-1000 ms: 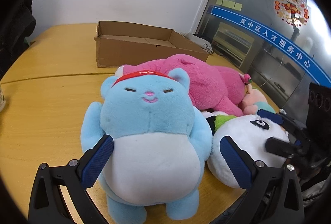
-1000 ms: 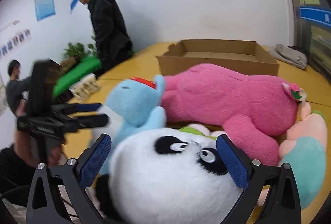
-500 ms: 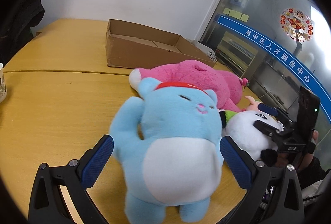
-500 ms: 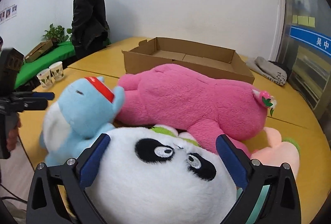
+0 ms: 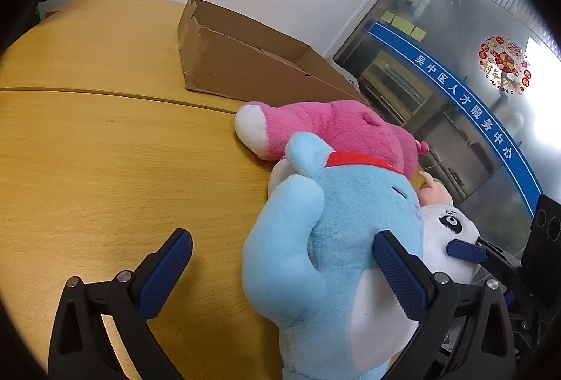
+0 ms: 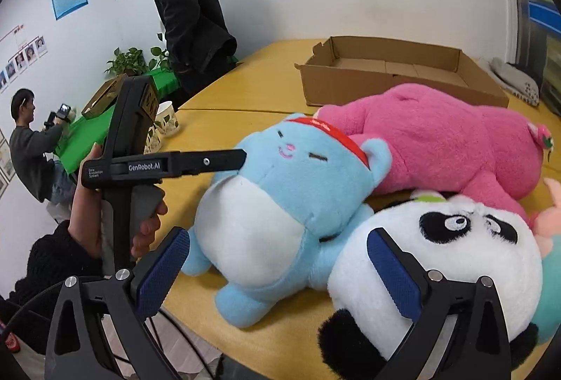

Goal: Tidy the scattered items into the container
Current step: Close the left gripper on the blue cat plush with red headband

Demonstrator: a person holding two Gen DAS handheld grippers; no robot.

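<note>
So I've got both tools spread wide, nothing gripped yet. Left tool (image 5: 280, 260) is angled so its one finger (image 5: 399, 274) presses the blue bear (image 5: 336, 239) while the other hangs over bare surface (image 5: 105, 169); my guess is it needs recentring. Right tool (image 6: 277, 260) sits over the gap between bear and panda (image 6: 455, 260). Plushies are piled near the surface's front edge, cardboard box (image 6: 396, 64) toward the far edge, empty as far as I can see.
</note>
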